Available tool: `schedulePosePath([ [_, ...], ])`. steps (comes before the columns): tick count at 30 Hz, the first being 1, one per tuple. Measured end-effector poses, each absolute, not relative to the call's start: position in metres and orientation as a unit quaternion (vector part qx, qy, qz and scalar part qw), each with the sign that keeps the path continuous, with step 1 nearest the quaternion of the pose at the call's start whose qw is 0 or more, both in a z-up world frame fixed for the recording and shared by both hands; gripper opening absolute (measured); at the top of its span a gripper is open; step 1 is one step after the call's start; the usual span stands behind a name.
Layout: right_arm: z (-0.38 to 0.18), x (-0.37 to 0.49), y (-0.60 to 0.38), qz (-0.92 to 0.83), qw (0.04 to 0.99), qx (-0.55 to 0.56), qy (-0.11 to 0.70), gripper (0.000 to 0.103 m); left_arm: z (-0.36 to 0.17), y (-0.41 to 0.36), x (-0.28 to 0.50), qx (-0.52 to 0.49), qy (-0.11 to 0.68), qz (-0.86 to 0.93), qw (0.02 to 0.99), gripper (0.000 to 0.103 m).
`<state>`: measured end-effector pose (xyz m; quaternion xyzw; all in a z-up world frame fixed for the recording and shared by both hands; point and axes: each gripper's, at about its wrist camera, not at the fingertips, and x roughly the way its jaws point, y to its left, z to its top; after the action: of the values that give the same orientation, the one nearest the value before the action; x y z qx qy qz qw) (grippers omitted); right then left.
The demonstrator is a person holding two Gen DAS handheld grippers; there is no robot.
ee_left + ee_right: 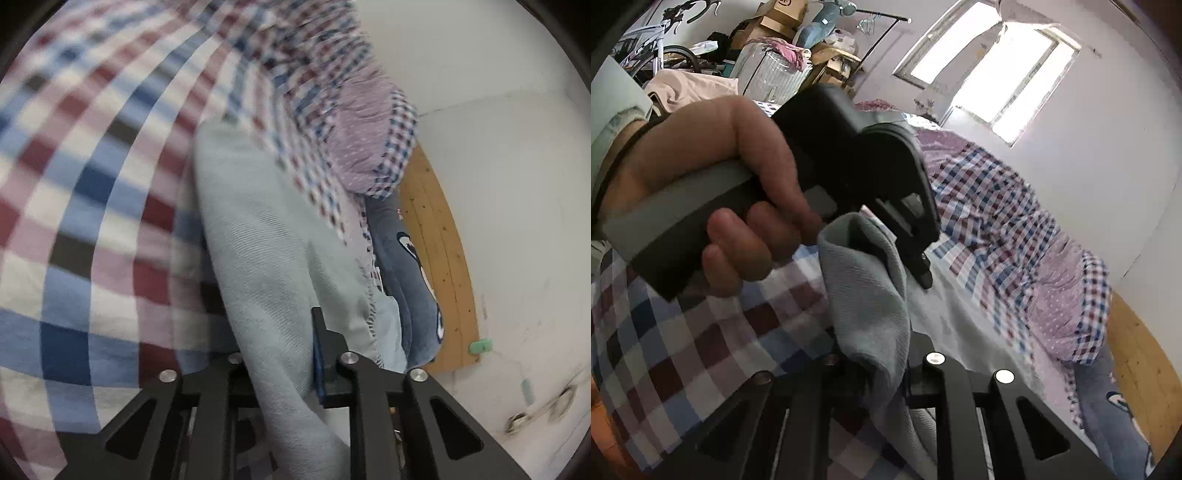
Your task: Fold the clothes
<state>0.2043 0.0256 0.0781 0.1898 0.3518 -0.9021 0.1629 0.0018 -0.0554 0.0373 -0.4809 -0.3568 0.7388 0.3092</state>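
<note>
Both claws clamp the pale garment (266,240), stretched lengthwise between them.

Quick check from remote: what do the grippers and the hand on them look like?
Both grippers, left gripper and right gripper, have matte black angular linkage arms with triangular cut-outs and silver round pivot bolts. In the right view, a bare hand grips a grey handle; the wrist carries a thin black band beside a pale sleeve cuff.
</note>
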Motion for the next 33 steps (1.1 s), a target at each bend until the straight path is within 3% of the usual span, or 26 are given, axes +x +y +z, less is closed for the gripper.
schedulePosePath([
  [10, 0.108, 0.225, -0.034, -0.898, 0.187, 0.123, 0.378, 0.012, 0.101, -0.099, 0.024, -0.415, -0.339, 0.787, 0.306, 0.012],
  [21, 0.138, 0.266, -0.146, -0.888, 0.29, 0.088, 0.345, 0.012, 0.133, -0.24, 0.094, -0.363, -0.336, 0.834, 0.246, 0.012],
  [26, 0.124, 0.268, -0.189, -0.875, 0.317, 0.143, 0.337, 0.014, 0.099, -0.291, 0.106, -0.412, -0.347, 0.82, 0.194, 0.016],
  [30, 0.108, 0.269, -0.195, -0.855, 0.34, 0.204, 0.334, 0.022, 0.062, -0.308, 0.113, -0.453, -0.366, 0.796, 0.165, 0.019],
  [33, 0.107, 0.274, -0.177, -0.85, 0.363, 0.23, 0.306, 0.031, 0.058, -0.313, 0.126, -0.453, -0.362, 0.801, 0.151, 0.028],
])
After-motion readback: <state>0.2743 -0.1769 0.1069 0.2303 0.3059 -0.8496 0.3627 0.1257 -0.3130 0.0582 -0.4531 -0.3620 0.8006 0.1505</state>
